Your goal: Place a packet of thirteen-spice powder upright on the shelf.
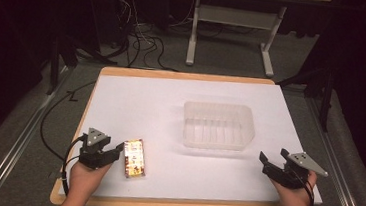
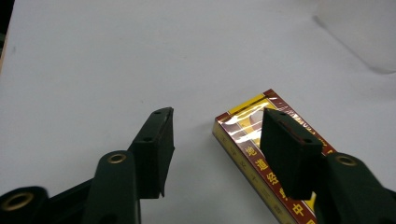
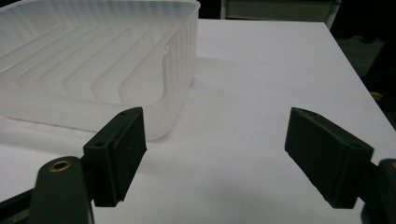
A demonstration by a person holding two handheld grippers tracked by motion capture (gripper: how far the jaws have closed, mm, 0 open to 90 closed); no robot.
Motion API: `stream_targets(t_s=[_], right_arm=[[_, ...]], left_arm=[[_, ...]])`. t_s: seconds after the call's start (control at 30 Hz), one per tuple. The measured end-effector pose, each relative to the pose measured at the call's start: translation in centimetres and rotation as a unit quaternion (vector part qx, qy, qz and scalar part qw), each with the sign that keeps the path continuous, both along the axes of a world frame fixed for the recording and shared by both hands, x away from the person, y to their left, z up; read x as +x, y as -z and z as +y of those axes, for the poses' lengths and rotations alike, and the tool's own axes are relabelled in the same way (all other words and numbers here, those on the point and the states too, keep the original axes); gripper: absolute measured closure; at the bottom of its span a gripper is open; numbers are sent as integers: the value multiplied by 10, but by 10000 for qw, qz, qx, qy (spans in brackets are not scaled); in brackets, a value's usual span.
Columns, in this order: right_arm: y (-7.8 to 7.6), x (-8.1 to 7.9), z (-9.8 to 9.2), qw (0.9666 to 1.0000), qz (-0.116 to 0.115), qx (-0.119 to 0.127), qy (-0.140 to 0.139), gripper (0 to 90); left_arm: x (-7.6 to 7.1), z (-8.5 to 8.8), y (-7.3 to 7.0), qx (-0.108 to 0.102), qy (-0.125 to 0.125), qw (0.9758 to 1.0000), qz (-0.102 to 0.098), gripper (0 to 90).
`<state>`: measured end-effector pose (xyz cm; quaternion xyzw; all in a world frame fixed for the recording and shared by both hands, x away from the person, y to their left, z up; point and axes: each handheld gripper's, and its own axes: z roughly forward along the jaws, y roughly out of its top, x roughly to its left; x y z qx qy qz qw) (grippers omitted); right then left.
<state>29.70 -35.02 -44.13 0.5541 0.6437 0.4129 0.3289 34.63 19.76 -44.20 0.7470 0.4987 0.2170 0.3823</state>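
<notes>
White desk (image 1: 164,181) offers little grip, so my left gripper's (image 2: 217,140) spread fingers (image 2: 156,144), straddling only one edge, may shove the flat maroon-and-gold wrapped box (image 2: 252,154) sideways.

A white-topped bench (image 1: 135,104) is seen from above. A red and gold box (image 1: 134,158) lies flat near its left front, just beside the left gripper (image 1: 115,153). A clear plastic tub (image 1: 218,125) stands mid-bench; the right gripper (image 1: 269,161) is held near the right front edge
</notes>
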Motion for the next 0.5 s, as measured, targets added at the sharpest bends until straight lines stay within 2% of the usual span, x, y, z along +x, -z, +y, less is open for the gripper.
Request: stream_targets(t_s=[0.2,0.33,0.43,0.5], right_arm=[[0,-1,1,10000,13,15,-24,214],[0,-1,2,10000,-19,17,-53,210],[0,-1,2,10000,-25,3,-88,201],[0,-1,3,10000,2,6,-97,197]], left_arm=[[4,1,4,11,-37,9999,102,583],[4,1,6,34,-28,10000,73,662],[4,2,7,86,20,9999,77,750],[6,1,10,176,27,9997,174,837]])
